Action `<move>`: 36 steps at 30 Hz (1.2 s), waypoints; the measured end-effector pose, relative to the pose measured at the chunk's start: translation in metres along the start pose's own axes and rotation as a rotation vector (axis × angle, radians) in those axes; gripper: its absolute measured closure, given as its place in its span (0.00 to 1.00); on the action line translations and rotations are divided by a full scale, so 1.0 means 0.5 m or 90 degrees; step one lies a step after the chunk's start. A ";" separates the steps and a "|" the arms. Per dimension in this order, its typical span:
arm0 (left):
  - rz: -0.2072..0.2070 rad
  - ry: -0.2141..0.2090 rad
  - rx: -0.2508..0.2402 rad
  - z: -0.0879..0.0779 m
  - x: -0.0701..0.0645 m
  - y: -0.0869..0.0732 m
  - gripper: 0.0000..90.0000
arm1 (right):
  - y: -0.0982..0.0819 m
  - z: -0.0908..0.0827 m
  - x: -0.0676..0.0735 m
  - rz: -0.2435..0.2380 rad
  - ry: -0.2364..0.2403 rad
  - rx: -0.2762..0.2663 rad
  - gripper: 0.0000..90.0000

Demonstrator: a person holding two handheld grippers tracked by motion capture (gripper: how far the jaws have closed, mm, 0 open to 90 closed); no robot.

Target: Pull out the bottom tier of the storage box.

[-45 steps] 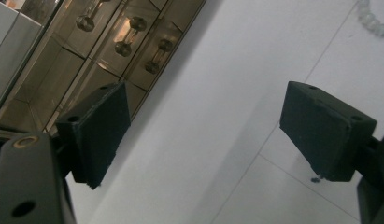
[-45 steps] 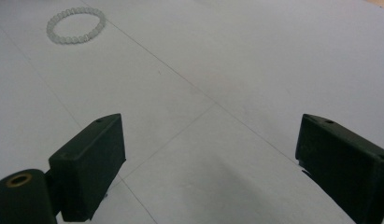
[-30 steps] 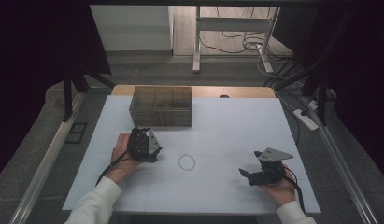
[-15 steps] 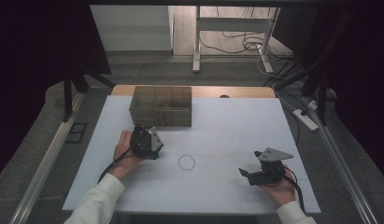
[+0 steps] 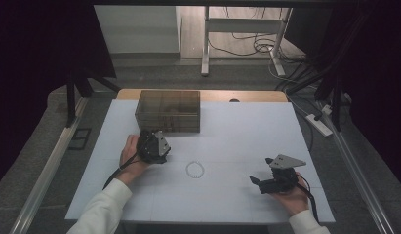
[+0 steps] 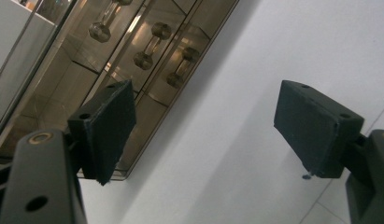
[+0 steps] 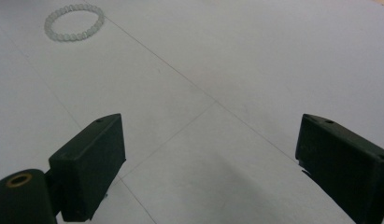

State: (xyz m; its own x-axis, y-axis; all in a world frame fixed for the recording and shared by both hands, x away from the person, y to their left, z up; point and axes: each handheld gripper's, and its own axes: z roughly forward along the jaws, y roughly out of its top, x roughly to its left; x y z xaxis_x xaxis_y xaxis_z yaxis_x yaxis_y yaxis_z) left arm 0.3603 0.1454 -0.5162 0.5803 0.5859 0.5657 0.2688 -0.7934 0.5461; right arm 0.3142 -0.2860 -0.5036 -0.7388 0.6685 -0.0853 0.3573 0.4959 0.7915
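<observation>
L gripper [image 5: 158, 146], jaws wide apart w/ nothing between, just closing a bit, sits left-centre of the high view, facing the smoky drawer box [image 5: 169, 110] just above it. R gripper [image 5: 259, 181], also agape & empty, lower right. Bead bracelet [image 5: 194, 169], pale ring flat on the surface [image 5: 237, 126], lies between them, nearer L.

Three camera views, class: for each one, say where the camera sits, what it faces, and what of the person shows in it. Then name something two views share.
High view: above the person's side, looking forward and down on the white table; both sleeved forearms, left gripper and right gripper show.
Left gripper view: rides the left gripper, facing the smoky clear drawer box; its own black jaws stand apart, empty.
Right gripper view: rides the right gripper, facing across the table toward the bead bracelet; its own jaws stand apart, empty.
Shared: the bracelet shows in high and right gripper views.
</observation>
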 end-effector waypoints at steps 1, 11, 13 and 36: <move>0.001 0.001 0.001 0.001 0.000 0.000 0.23 | 0.000 0.000 0.000 0.000 0.001 0.000 0.09; 0.008 0.014 0.005 0.014 0.001 0.005 0.25 | 0.000 0.001 0.000 0.000 -0.001 0.002 0.09; 0.013 0.017 0.008 0.016 -0.001 0.006 0.25 | 0.000 0.001 0.001 -0.001 -0.001 0.002 0.09; 0.032 0.043 0.026 0.048 -0.011 0.005 0.33 | -0.001 0.002 0.001 -0.003 -0.004 0.006 0.09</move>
State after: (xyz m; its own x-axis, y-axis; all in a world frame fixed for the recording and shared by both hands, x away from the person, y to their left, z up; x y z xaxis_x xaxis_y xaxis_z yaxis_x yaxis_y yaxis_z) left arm 0.3765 0.1362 -0.5327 0.5408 0.5535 0.6334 0.2724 -0.8277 0.4907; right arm 0.3145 -0.2854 -0.5048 -0.7367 0.6697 -0.0932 0.3587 0.5040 0.7857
